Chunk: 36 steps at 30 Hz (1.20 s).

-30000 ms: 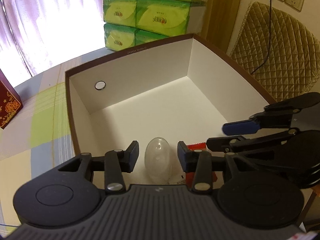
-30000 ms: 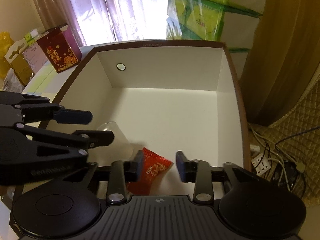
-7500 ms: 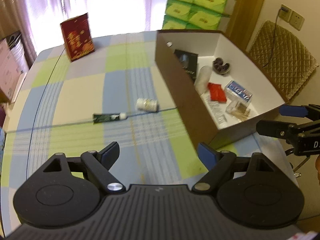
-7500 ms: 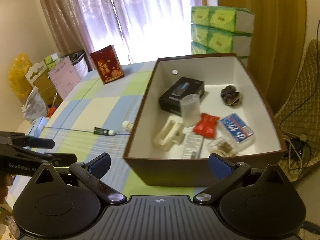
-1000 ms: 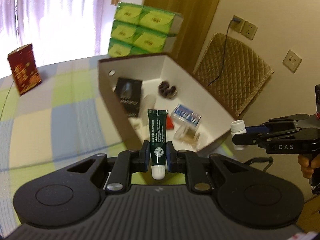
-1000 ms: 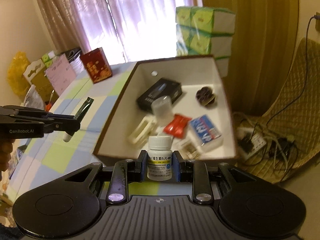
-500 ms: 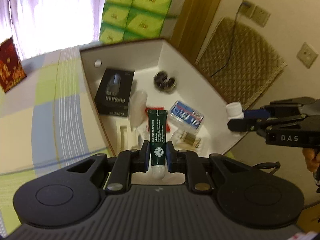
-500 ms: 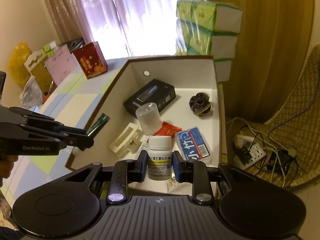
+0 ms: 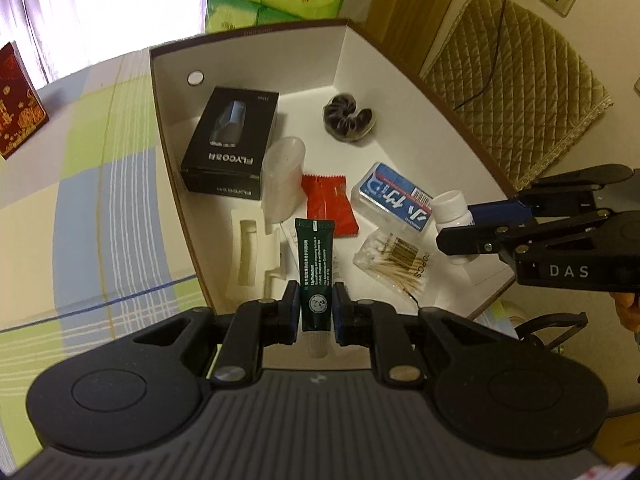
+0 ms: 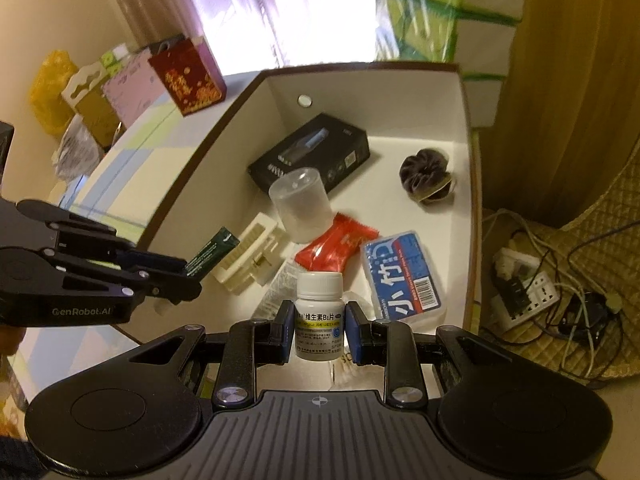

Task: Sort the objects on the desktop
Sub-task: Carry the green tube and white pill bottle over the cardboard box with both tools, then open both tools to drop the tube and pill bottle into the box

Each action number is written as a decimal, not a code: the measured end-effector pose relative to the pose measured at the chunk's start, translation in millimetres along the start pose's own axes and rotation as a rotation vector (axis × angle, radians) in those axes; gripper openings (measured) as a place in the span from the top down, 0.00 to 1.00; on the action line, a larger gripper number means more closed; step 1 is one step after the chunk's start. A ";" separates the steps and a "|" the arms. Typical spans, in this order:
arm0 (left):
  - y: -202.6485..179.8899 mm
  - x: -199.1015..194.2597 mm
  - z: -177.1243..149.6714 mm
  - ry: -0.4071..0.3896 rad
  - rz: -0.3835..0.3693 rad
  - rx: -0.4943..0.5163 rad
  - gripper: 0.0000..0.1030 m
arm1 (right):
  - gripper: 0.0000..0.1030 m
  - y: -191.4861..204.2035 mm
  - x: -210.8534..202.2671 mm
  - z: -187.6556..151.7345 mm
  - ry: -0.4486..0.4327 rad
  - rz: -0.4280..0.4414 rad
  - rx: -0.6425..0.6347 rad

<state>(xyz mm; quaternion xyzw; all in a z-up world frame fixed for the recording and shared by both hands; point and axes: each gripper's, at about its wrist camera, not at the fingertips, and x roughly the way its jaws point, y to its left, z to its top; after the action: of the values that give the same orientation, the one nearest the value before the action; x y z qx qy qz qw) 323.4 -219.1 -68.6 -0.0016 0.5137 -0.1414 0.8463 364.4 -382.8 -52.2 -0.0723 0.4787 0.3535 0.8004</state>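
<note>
Both views are taken from just behind the fingers of a gripper, tilted steeply down and held close above the open brown box (image 9: 248, 32). In the left wrist view the box is seen from its near left corner; in the right wrist view, from its near right. The box interior is shared, and each gripper is caught by the other's camera.

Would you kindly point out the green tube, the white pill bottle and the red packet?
green tube (image 9: 315, 266), left wrist view, on its printed body.
white pill bottle (image 10: 319, 323), right wrist view, on its label.
red packet (image 10: 335, 249), right wrist view, on the wrapper's middle.
</note>
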 end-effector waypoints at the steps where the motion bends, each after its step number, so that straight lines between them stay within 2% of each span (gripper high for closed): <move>1: 0.1 2.5 0.0 0.006 0.005 0.001 0.88 | 0.77 -1.2 2.8 0.2 0.013 0.002 -0.011; 9: -0.5 18.0 -1.1 0.068 0.031 0.032 0.88 | 0.77 -5.2 16.9 1.6 0.076 0.028 -0.048; 19: -3.4 21.1 0.5 0.083 0.033 0.061 0.88 | 0.77 -2.3 30.7 4.6 0.110 0.072 -0.050; 27: -1.0 13.5 1.2 0.068 0.022 0.041 0.77 | 0.76 2.9 36.1 3.2 0.112 0.097 -0.036; 28: -0.8 11.9 1.1 0.064 0.021 0.039 0.76 | 0.73 2.5 36.5 3.0 0.108 0.103 -0.023; 30: -0.1 7.9 0.7 0.053 0.024 0.033 0.66 | 0.54 2.8 35.7 2.1 0.095 0.100 -0.009; 31: 0.5 5.1 0.2 0.044 0.022 0.031 0.64 | 0.39 3.4 34.0 1.2 0.083 0.089 -0.007; 33: 2.2 -0.8 -0.7 0.026 0.013 0.024 0.57 | 0.35 5.0 29.2 -0.6 0.060 0.073 -0.009; 36: 5.6 -11.4 -3.2 0.000 0.014 0.013 0.51 | 0.29 7.9 19.3 -3.1 0.031 0.070 -0.006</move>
<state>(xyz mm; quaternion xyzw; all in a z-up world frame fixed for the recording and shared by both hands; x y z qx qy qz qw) 317.0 -210.5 -61.1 0.0075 0.5129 -0.1391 0.8471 362.8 -368.8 -67.9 -0.0635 0.4923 0.3817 0.7797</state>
